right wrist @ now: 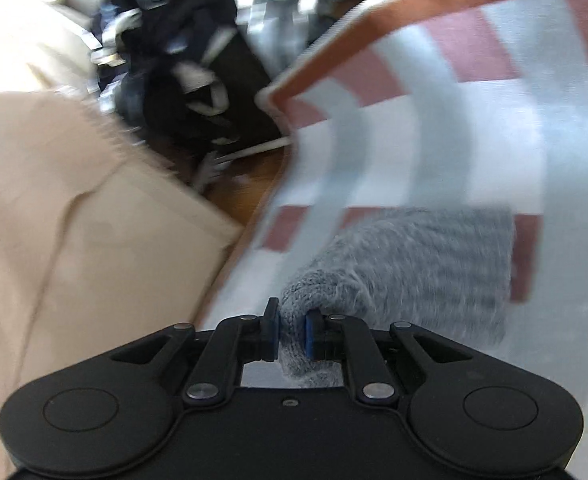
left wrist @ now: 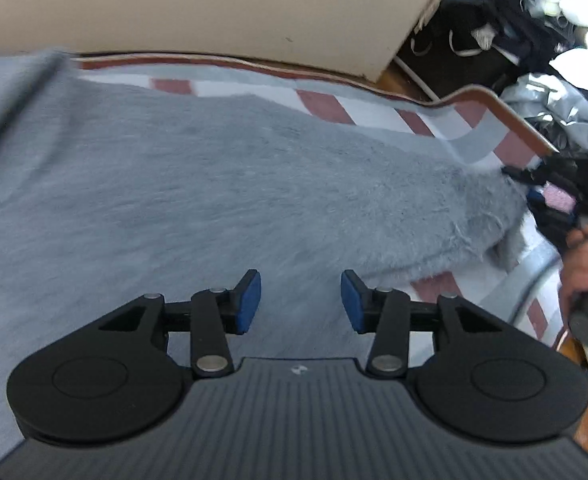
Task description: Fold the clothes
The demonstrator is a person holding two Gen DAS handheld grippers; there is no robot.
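Observation:
A fuzzy grey sweater lies spread over a checked tablecloth and fills most of the left wrist view. My left gripper hovers over the sweater, open, with nothing between its blue pads. At the right edge of that view my right gripper holds the sweater's sleeve end, with a hand behind it. In the right wrist view the right gripper is shut on a bunched fold of the grey knit sleeve, which trails forward over the checked cloth.
A beige cardboard box stands past the table's far edge, also the cardboard box at left. A heap of dark and white clothes lies on the floor beyond the table's wooden rim.

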